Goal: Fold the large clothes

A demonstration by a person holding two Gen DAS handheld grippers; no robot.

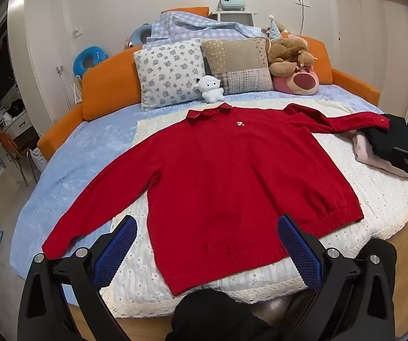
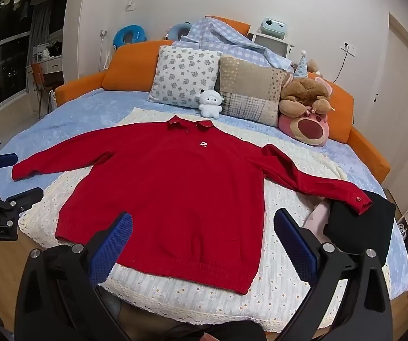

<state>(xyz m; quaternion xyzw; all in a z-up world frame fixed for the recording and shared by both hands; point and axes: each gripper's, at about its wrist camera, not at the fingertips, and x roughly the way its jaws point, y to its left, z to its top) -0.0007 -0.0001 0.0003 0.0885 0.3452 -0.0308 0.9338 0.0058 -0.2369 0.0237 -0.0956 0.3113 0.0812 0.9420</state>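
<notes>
A red jacket [image 1: 218, 176] lies spread flat, front up, on a cream eyelet cover [image 1: 374, 187] over the bed [image 1: 90, 142], collar toward twelve o'clock and hem toward six. Both sleeves are stretched out: in the left wrist view one runs to eight o'clock, the other to two o'clock, its buttoned cuff resting on a folded black garment [image 1: 391, 139] that sits on a pale pink one [image 1: 368, 153]. A small white logo [image 2: 203, 143] is on the chest; its shape is too small to read as letters.

The left hand-held gripper [image 1: 206, 250] hovers above the hem with its blue pads spread wide and nothing between them. The right hand-held gripper [image 2: 204, 244] is likewise wide apart and empty, above the hem. In the right wrist view the left tool's black body at nine o'clock carries pale lettering, roughly "GenRobot.AI".

At twelve o'clock sit a floral pillow [image 1: 169, 71], a patchwork pillow [image 1: 238, 62], a white plush toy [image 1: 211, 88] and a brown plush bear [image 1: 286, 54] on a pink bear cushion [image 1: 300, 81], against the orange headboard [image 1: 110, 85]
</notes>
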